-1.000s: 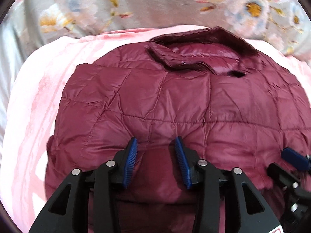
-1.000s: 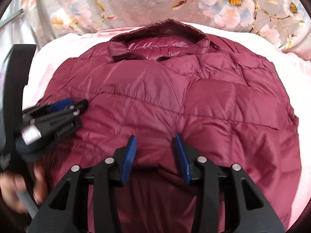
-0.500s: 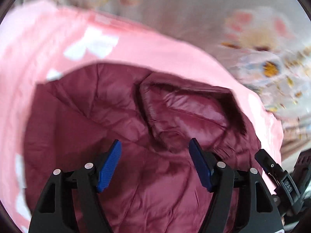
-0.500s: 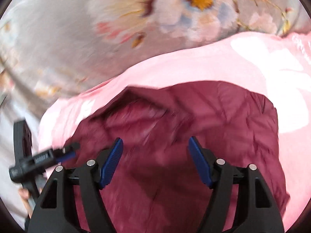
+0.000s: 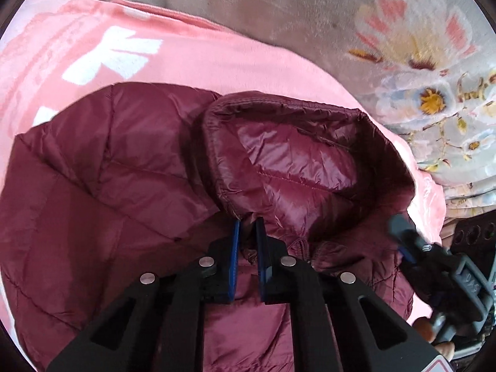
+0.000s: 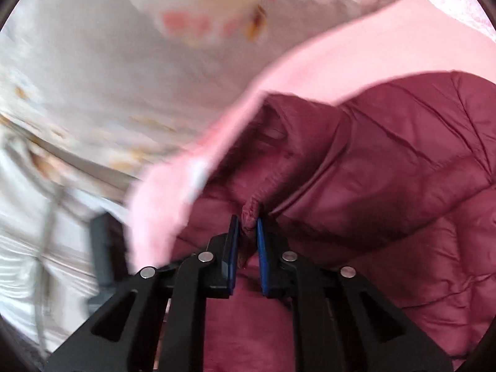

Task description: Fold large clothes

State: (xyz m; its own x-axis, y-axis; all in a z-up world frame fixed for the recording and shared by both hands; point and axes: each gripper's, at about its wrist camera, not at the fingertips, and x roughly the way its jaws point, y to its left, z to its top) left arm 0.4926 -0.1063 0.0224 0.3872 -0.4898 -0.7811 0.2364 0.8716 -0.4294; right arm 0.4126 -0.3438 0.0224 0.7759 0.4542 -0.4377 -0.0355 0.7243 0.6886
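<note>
A maroon quilted puffer jacket (image 5: 124, 161) lies on a pink blanket (image 5: 192, 55). Its stand-up collar (image 5: 297, 161) gapes open just beyond my left gripper (image 5: 248, 226). The left jaws are closing, and the blue pads pinch a fold of jacket fabric at the base of the collar. In the right wrist view the jacket (image 6: 403, 155) fills the right half. My right gripper (image 6: 248, 220) is also closing, with a puckered edge of the jacket near the collar squeezed between its pads. The right gripper (image 5: 403, 232) shows blurred at the far right of the left wrist view.
A grey floral bedspread (image 5: 403, 46) lies beyond the pink blanket (image 6: 341, 52). A hand (image 5: 434, 334) holds the other gripper's handle at the lower right. White bedding (image 6: 31, 248) and a dark, blurred object (image 6: 102, 248) sit at the left of the right wrist view.
Both grippers left the jacket's lower part, swung up to the collar with jaws wide, and have now clamped onto fabric on either side of it.
</note>
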